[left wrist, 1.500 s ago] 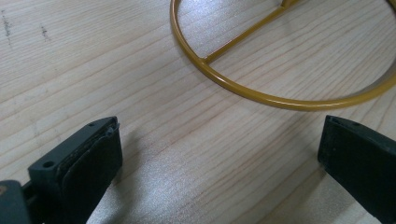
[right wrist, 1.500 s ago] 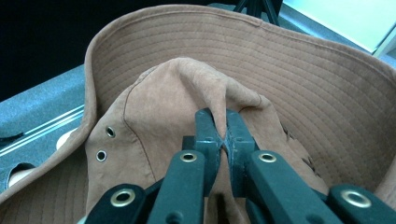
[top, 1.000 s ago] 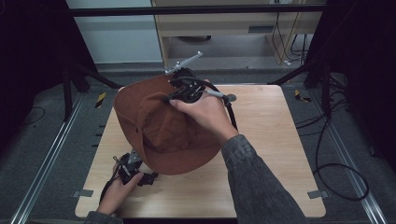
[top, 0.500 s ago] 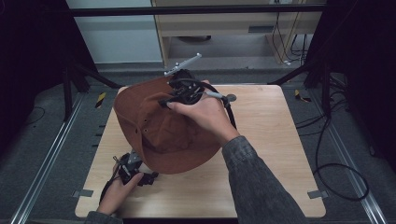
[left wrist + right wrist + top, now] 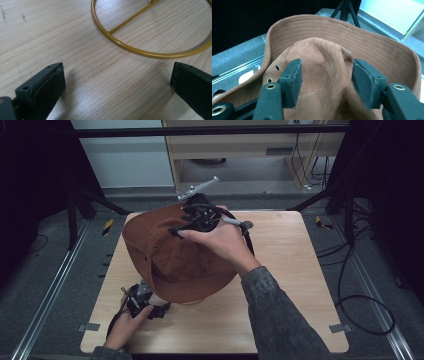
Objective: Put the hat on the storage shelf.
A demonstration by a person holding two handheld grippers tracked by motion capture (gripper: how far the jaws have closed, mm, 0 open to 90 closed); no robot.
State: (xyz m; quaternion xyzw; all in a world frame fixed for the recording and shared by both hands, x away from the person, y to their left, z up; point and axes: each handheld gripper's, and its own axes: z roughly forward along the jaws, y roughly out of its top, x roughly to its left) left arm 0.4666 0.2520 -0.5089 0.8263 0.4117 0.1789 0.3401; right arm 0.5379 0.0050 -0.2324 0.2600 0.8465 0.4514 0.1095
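Suede first, from the high view: a brown soft brimmed hat (image 5: 175, 260) sits raised over the middle of the pale wooden surface (image 5: 295, 270). My right tongs (image 5: 192, 220) rest on the hat's crown at its far side, my right hand (image 5: 220, 242) behind them. My left tongs (image 5: 145, 302) lie low on the surface just beside the hat's near brim edge, in my left hand (image 5: 127, 325).

In the left gripper view my left tongs (image 5: 117, 82) stand wide apart with nothing between them, just bare wood; a yellow metal wire ring (image 5: 120, 42), which I take for the stand under the hat, lies just beyond the tips.

In the right gripper view my right tongs (image 5: 325, 78) have just been opening. The hat's crown (image 5: 322, 65) bulges up between them, with the pads close beside the suede rather than pinching it. The stitched brim curves round behind the crown.
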